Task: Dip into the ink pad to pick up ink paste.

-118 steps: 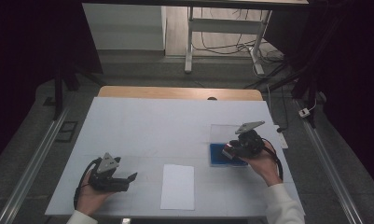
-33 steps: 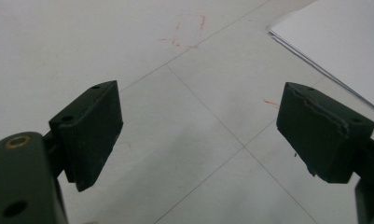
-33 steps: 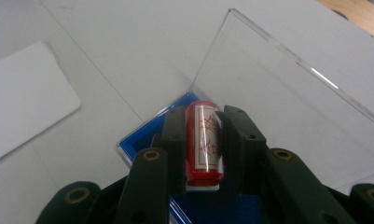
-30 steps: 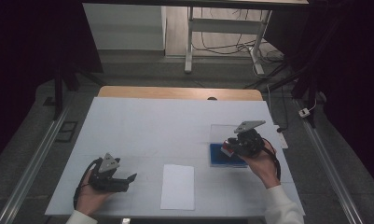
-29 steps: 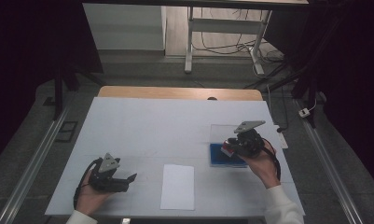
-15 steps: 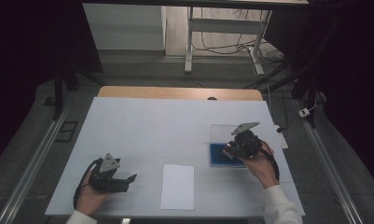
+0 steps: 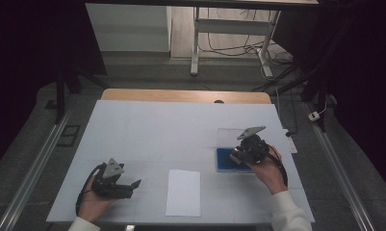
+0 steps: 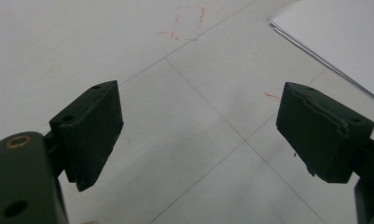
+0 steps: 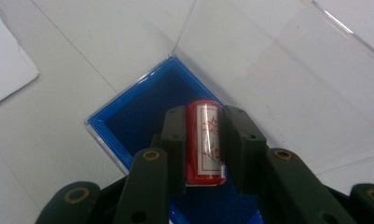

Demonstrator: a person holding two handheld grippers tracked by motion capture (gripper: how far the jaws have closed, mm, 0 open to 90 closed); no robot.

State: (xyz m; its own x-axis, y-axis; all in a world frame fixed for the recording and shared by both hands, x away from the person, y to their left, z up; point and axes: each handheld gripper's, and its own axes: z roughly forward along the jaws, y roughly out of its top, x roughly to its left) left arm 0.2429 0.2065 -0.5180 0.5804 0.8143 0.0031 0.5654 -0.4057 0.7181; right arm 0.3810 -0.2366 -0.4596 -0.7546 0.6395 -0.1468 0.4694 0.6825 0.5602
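Nearest, at the lower left of the high view, the left gripper [image 7: 129, 186] rests on the white worktop [image 7: 152, 134], its fingers [image 8: 89, 133] wide apart on nothing. A white paper sheet [image 7: 183, 192] lies at lower centre. Farther right, the right gripper [image 9: 203, 140] has its fingers clamped on a red cylindrical stamp with a white label [image 9: 204, 142], held over the blue-lined clear plastic case [image 9: 138, 116]. It looks like the stamp is being inked or lifted out; next it likely needs carrying to the sheet and pressing down squarely.

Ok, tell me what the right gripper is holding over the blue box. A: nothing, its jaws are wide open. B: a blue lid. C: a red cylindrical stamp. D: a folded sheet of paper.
C: in the right gripper view the right gripper is clamped on a red cylindrical stamp above the blue box.
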